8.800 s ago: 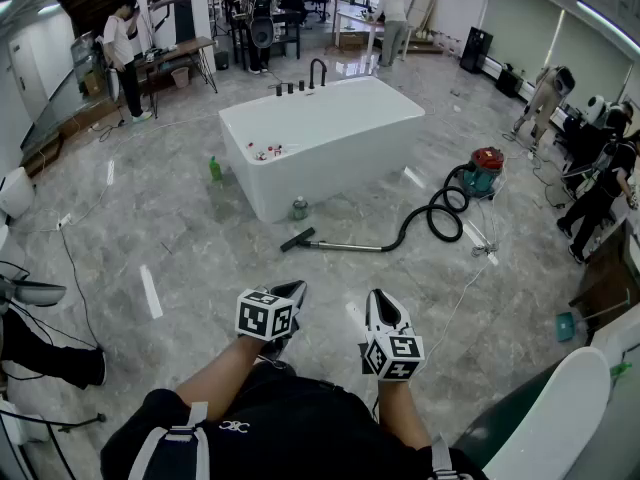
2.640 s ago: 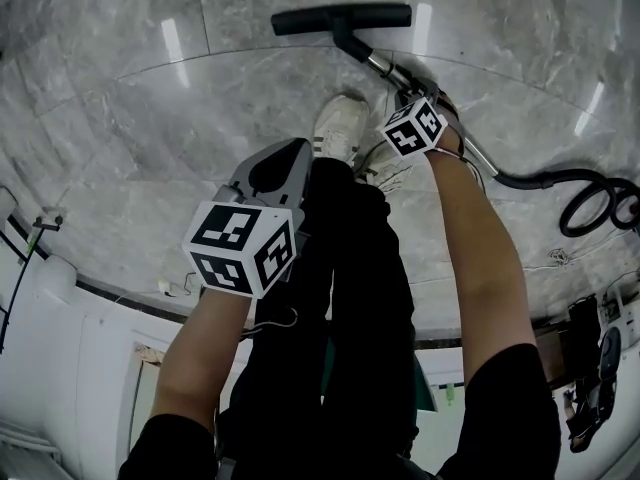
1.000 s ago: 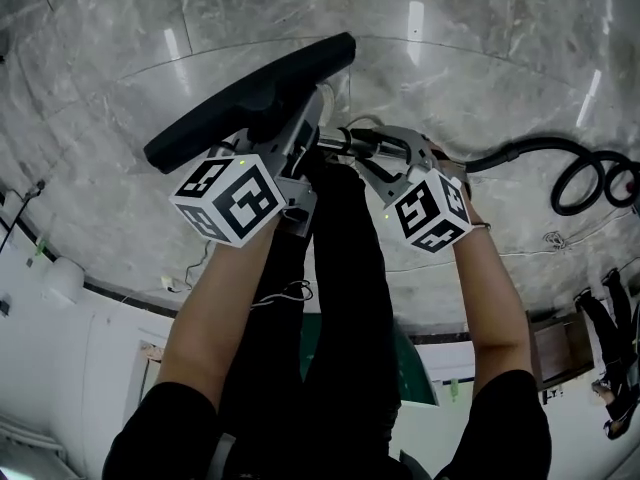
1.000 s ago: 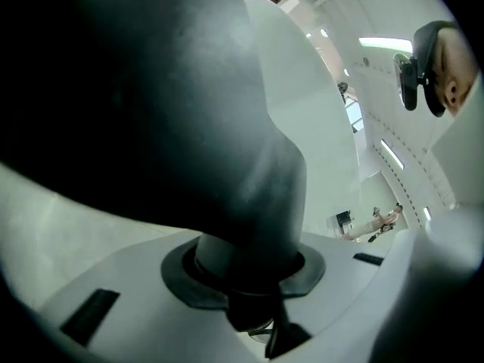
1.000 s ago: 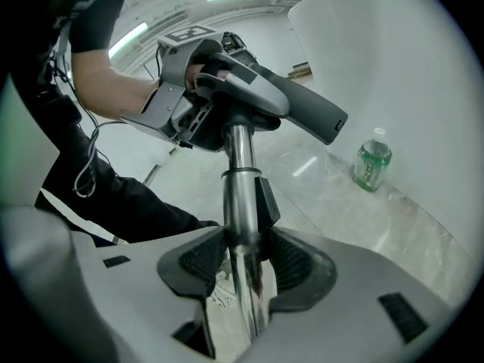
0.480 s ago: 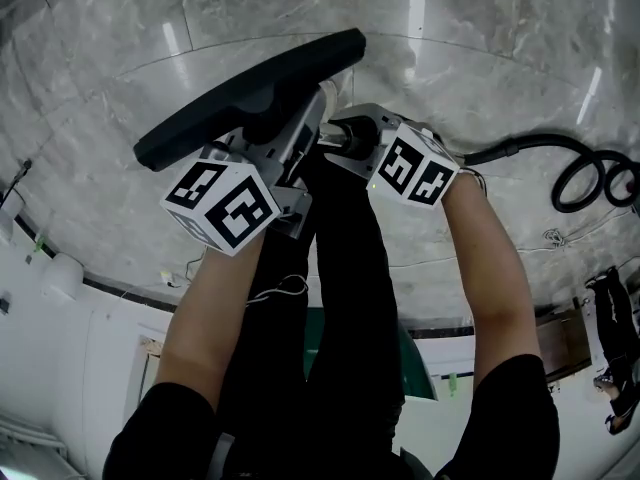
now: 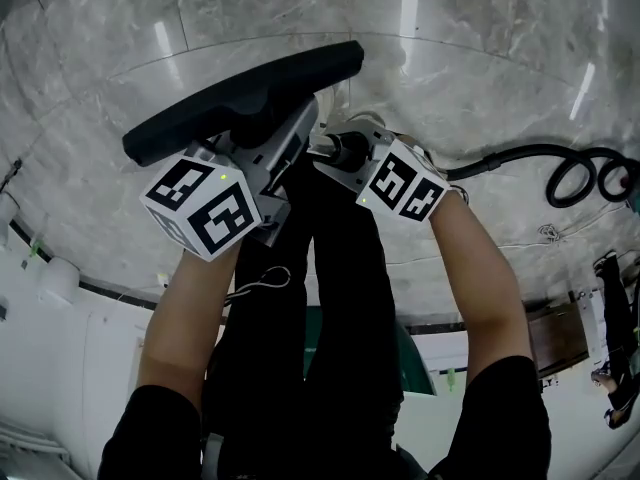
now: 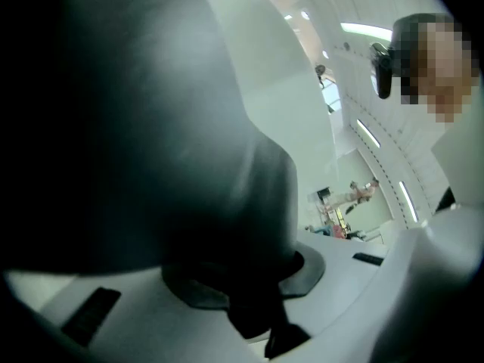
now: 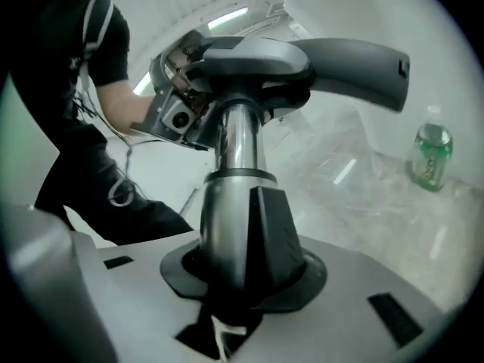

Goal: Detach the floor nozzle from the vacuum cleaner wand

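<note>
long black plastic floor nozzle (image 7: pixel 250 93) was held up off the grey marble floor (image 7: pixel 500 58), neck pinched in the left gripper (image 7: pixel 290 133). right gripper (image 7: pixel 335 153) jaws were closing round the chrome metal wand (image 9: pixel 234 142). judgement: clamp firmly, then pull straight apart. 1 s earlier the right gripper sat further back.
</note>
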Demonstrator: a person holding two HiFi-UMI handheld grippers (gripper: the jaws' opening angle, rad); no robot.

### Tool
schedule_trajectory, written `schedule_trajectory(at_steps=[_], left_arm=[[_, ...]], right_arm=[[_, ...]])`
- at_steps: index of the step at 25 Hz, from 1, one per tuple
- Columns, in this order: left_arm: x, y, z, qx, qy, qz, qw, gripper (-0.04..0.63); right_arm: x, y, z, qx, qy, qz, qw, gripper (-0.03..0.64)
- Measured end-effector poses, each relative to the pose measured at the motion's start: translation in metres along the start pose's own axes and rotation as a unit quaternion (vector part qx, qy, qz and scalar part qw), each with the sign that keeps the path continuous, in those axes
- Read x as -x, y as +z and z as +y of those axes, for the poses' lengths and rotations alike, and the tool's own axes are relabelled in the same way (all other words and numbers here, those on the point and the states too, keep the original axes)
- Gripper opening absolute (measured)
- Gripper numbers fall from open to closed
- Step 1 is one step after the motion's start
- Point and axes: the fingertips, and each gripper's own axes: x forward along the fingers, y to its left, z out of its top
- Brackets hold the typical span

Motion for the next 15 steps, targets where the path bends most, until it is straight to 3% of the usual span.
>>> schedule_trajectory(at_steps=[2, 3, 5, 6, 9, 15], left_arm=[[0.024, 0.041, 0.004, -0.037, -0.003, -0.041, 0.9985, 0.115], [0.05, 0.082, 0.022, -0.039, 0.024, -0.085, 0.9953, 0.115], [0.098, 0.151, 0.066, 0.006, 0.078, -0.161, 0.9839, 0.114], [0.107, 0.166, 0.079, 0.026, 0.082, -0.171, 0.9815, 0.114], [0.113, 0.153, 0.103, 0.063, 0.102, -0.149, 0.9816, 0.114], [0.08, 0.097, 0.095, 0.146, 0.091, -0.149, 0.9737, 0.114]], right_arm=[[0.003, -0.019, 0.008, -0.035, 0.055, 0.004, 0.998, 0.144], [0.008, -0.042, 0.005, -0.052, 0.056, 0.019, 0.997, 0.146], [0.026, -0.097, -0.001, -0.071, 0.01, 0.064, 0.995, 0.146], [0.036, -0.118, -0.001, -0.069, -0.021, 0.09, 0.993, 0.146], [0.04, -0.138, -0.006, -0.025, -0.069, 0.144, 0.987, 0.146], [0.03, -0.104, -0.023, -0.013, -0.074, 0.108, 0.991, 0.146]])
